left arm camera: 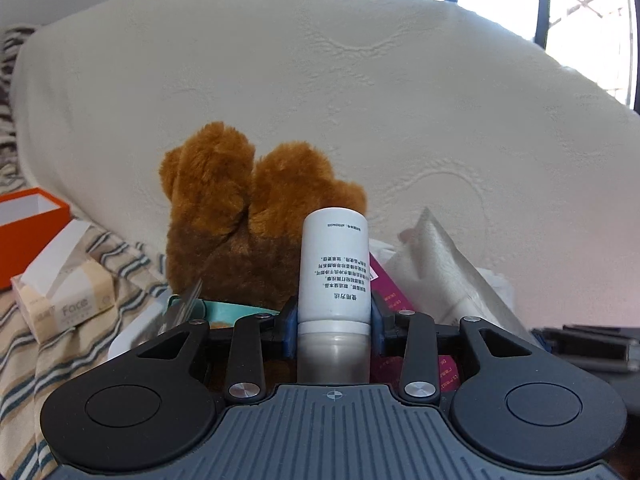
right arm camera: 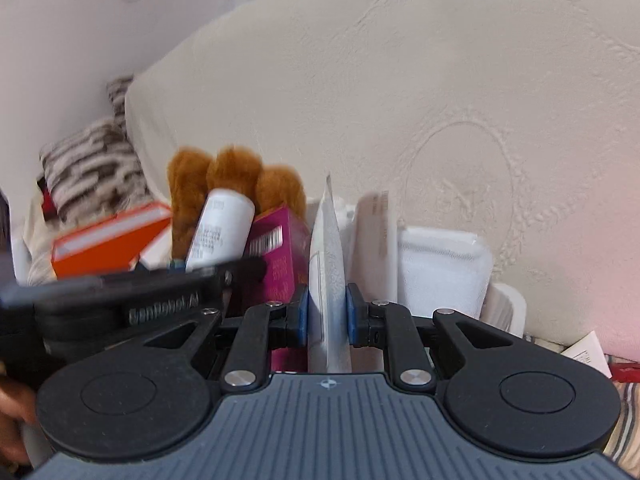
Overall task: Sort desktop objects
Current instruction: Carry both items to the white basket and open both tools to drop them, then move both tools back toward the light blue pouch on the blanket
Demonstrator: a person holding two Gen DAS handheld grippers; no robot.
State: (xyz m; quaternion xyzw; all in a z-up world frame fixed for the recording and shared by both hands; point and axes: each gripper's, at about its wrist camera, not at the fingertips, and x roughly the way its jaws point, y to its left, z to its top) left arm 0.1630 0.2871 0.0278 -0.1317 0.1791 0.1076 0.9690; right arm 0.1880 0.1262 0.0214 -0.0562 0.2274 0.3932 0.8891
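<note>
My left gripper (left arm camera: 334,316) is shut on a white bottle (left arm camera: 334,268) with printed text, held cap-end toward the camera above a white bin. The bottle also shows in the right wrist view (right arm camera: 218,232), with the left gripper's black body (right arm camera: 132,300) under it. My right gripper (right arm camera: 327,312) is shut on a thin silver-white sachet (right arm camera: 328,248), held edge-on and upright. A brown plush toy (left arm camera: 248,216) stands behind the bottle; it also shows in the right wrist view (right arm camera: 232,176). A magenta box (right arm camera: 280,248) lies beside the sachet.
A white bin (right arm camera: 508,308) holds white folded cloth (right arm camera: 440,268) and the other items. An orange box (left arm camera: 28,228) and a tissue pack marked Face (left arm camera: 68,300) lie left on striped fabric (left arm camera: 24,368). A large cream cushion (left arm camera: 360,100) fills the background. A silver pouch (left arm camera: 436,260) leans at right.
</note>
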